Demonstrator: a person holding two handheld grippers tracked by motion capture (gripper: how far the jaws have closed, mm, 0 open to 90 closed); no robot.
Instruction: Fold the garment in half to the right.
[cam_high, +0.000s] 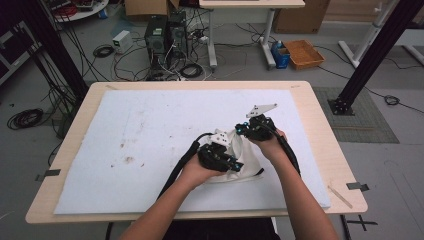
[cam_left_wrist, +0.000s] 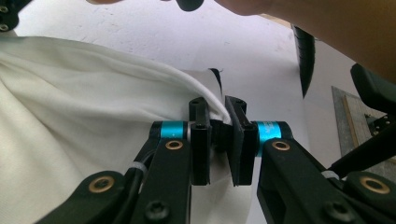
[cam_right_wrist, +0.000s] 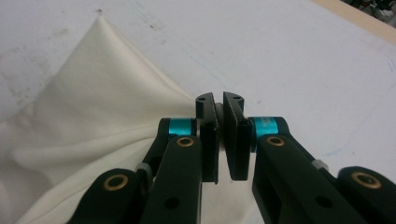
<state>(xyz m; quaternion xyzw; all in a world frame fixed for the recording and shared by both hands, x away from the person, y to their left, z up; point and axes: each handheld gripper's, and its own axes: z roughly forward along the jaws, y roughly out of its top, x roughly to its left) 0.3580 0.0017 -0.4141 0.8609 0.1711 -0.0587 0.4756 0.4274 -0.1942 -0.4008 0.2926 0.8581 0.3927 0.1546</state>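
White cloth (cam_high: 239, 159) lies bunched on pale mat (cam_high: 150, 130), near front edge of surface (cam_high: 320, 125), right of middle. Left gripper (cam_high: 235, 165) sits on cloth's near side, jaws closed on folded edge of cloth (cam_left_wrist: 93, 116); fabric pinched between pads. Right gripper (cam_high: 242, 129) at cloth's far side, jaws closed on cloth (cam_right_wrist: 84, 126) edge, thin fold between pads. Both grippers close together, cloth stretched between them. Cloth corner stands up in peak in right gripper view.
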